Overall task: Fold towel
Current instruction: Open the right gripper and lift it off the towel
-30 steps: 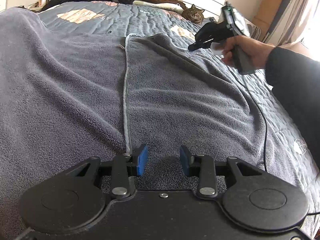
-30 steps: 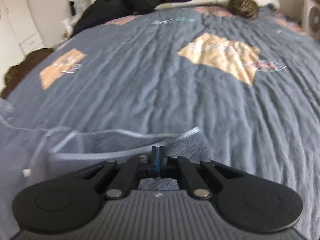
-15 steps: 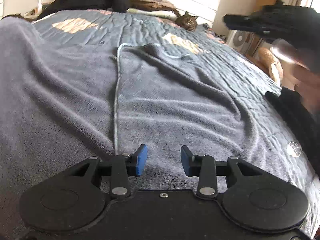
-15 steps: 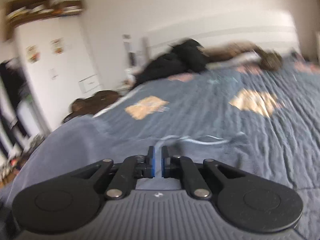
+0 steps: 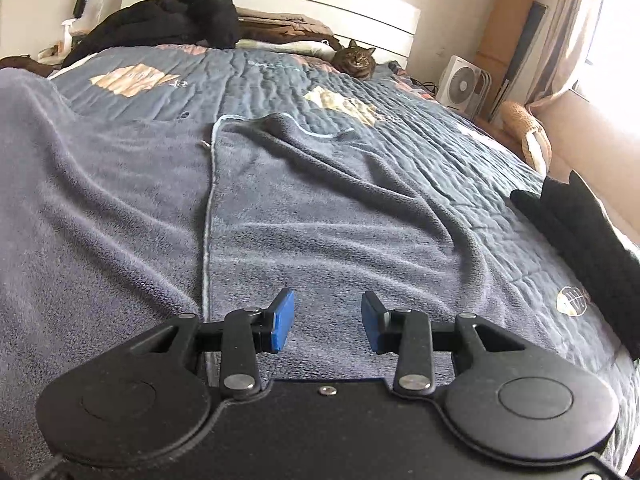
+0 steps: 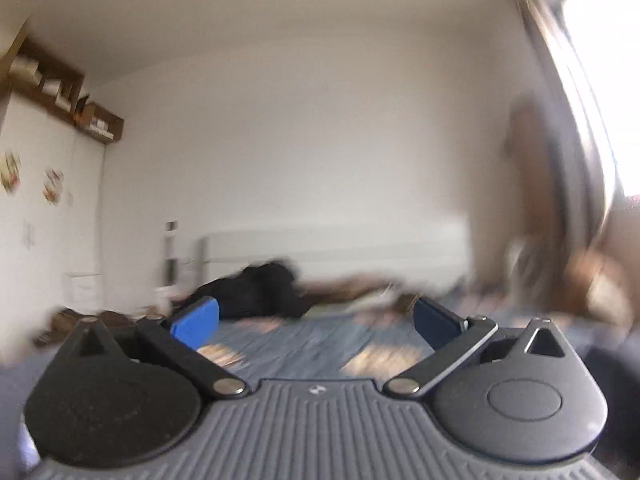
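Observation:
A large grey fleece towel (image 5: 304, 216) lies spread over the bed, folded over itself with a pale hemmed edge (image 5: 208, 216) running away from me. My left gripper (image 5: 327, 322) hovers low over the towel's near end, open, with nothing between its blue pads (image 5: 280, 322). In the right wrist view my right gripper (image 6: 316, 320) is wide open and empty, raised and pointing at the far wall over the bed; the picture is blurred. The towel does not show clearly in that view.
A blue quilted bedspread (image 5: 460, 160) covers the bed. A tabby cat (image 5: 356, 62) sits by the headboard next to a heap of dark clothes (image 5: 168, 20). A dark sleeve (image 5: 588, 232) lies at the right edge. A white fan (image 5: 462, 88) stands beyond the bed.
My right gripper let go of the towel's far corner, opened wide and swung up and back. The corner now lies flat on the bed. My left gripper stayed put, open.

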